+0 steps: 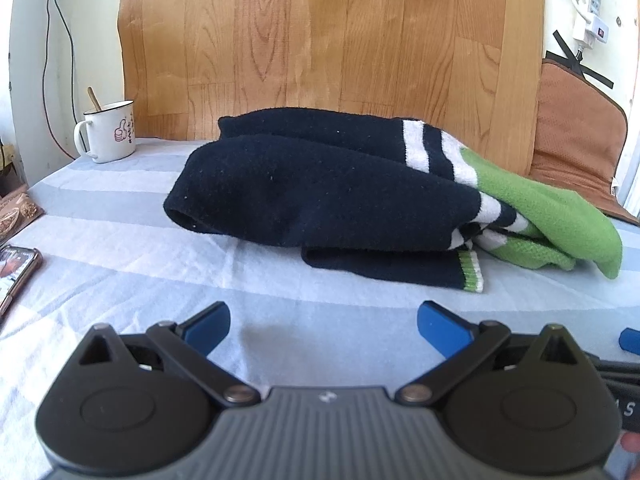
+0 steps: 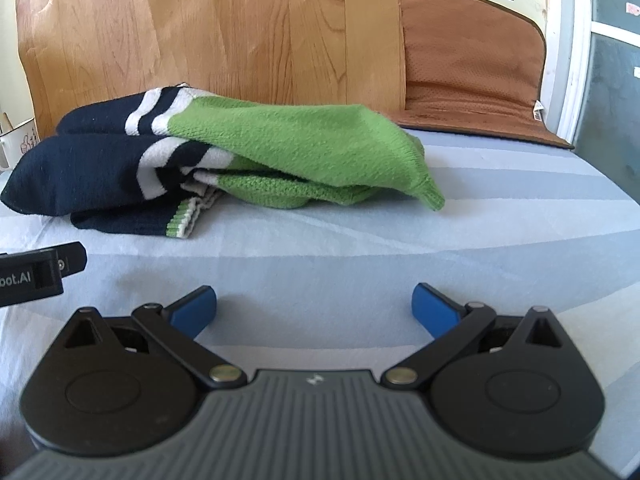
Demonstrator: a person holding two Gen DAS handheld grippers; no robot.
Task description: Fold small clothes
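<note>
Both hand-held grippers — left, right — gape empty, short of the sweater's near edge.

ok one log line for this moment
left gripper open, empty | right gripper open, empty | sweater bunched on sheet, untouched | mug far left

A bed sheet in pale blue and white stripes covers the surface; on it lie a folded navy, white and green sweater, a white enamel mug, a phone at the left edge, and a brown mat at the back right.
</note>
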